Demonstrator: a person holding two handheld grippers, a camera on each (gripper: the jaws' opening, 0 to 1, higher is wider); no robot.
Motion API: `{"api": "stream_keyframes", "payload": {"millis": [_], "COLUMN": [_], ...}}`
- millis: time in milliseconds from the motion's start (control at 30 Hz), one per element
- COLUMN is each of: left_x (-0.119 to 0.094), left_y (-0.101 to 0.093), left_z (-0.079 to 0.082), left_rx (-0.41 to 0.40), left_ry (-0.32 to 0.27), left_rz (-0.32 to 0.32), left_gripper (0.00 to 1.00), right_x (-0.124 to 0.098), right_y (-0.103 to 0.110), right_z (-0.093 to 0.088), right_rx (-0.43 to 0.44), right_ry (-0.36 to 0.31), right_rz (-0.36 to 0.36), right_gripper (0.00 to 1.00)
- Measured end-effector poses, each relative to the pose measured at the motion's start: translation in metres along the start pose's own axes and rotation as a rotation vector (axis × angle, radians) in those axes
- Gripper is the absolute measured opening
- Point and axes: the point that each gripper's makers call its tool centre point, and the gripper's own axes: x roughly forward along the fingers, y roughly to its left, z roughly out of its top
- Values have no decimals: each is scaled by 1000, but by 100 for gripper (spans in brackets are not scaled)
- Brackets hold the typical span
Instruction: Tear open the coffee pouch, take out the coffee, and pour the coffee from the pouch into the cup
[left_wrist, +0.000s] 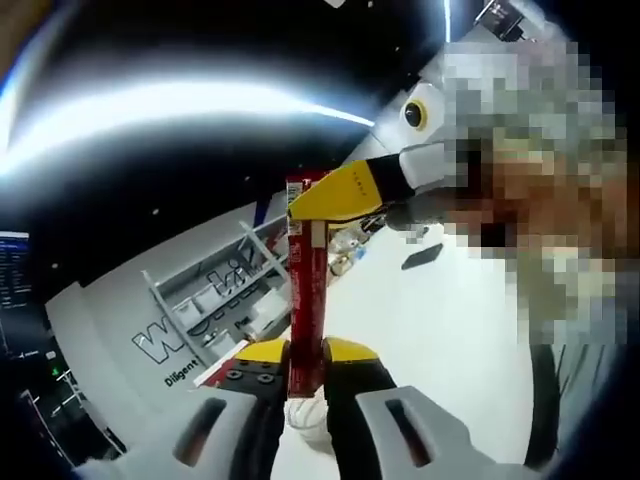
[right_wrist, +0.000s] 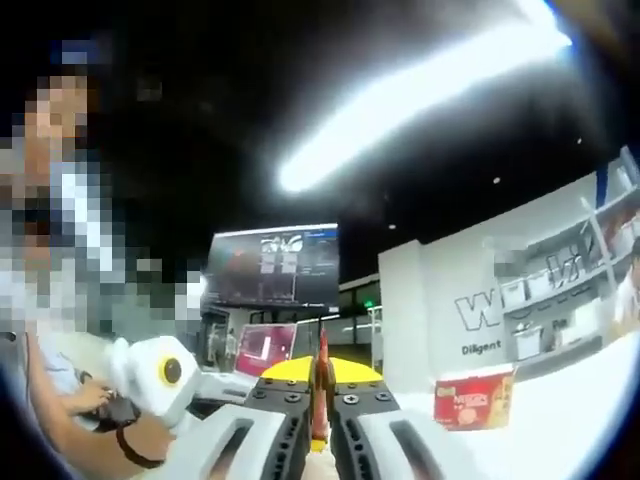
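Left gripper view, left to right:
- Monitor (left_wrist: 12, 290): dark screen at the far left edge.
- Wall (left_wrist: 130, 320): white, tilted in the picture, bearing large grey lettering, partly hidden.
- Shelves (left_wrist: 215, 285): grey rack set against the wall, small items on it, too small to tell.
- Ceiling light (left_wrist: 150, 105): long bright strip across a dark ceiling.
- Left gripper (left_wrist: 305, 362): yellow-tipped jaws closed on the lower end of the pouch.
- Pouch (left_wrist: 305, 300): red coffee stick, upright between the two grippers, held in the air above the table.
- Right gripper (left_wrist: 340, 195): enters from the right, yellow tips clamped on the pouch's top end.
- Table (left_wrist: 440, 340): white surface; a dark flat object (left_wrist: 421, 256) lies on it.

Right gripper view, left to right:
- Left gripper (right_wrist: 165, 375): white body, low left, a hand (right_wrist: 95, 400) around it.
- Screen (right_wrist: 272, 265): dark display in the background.
- Right gripper (right_wrist: 320, 385): jaws shut on the pouch (right_wrist: 321, 395), seen edge-on as a thin red strip.
- Box (right_wrist: 472, 398): red carton standing on the white table (right_wrist: 560, 410).
- Wall (right_wrist: 480, 290): white, grey lettering, shelves (right_wrist: 610, 270) at far right.
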Motion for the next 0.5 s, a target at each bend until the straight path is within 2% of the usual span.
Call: {"api": "stream_keyframes", "payload": {"millis": [100, 300, 500], "left_x": [1, 1, 1], "left_y": [0, 2, 1], "left_z": [0, -4, -3], "left_rx": [-1, 13, 11], "left_ry": [4, 24, 26], "left_rz": [1, 6, -3], "left_gripper": [15, 14, 13], "right_x": [0, 1, 4], "right_y": [-1, -5, -2], "right_z": [0, -1, -5], "right_rx": [5, 12, 13], "right_ry": [-1, -11, 3], "right_rz": [-1, -1, 9], "right_gripper": [6, 17, 15]}}
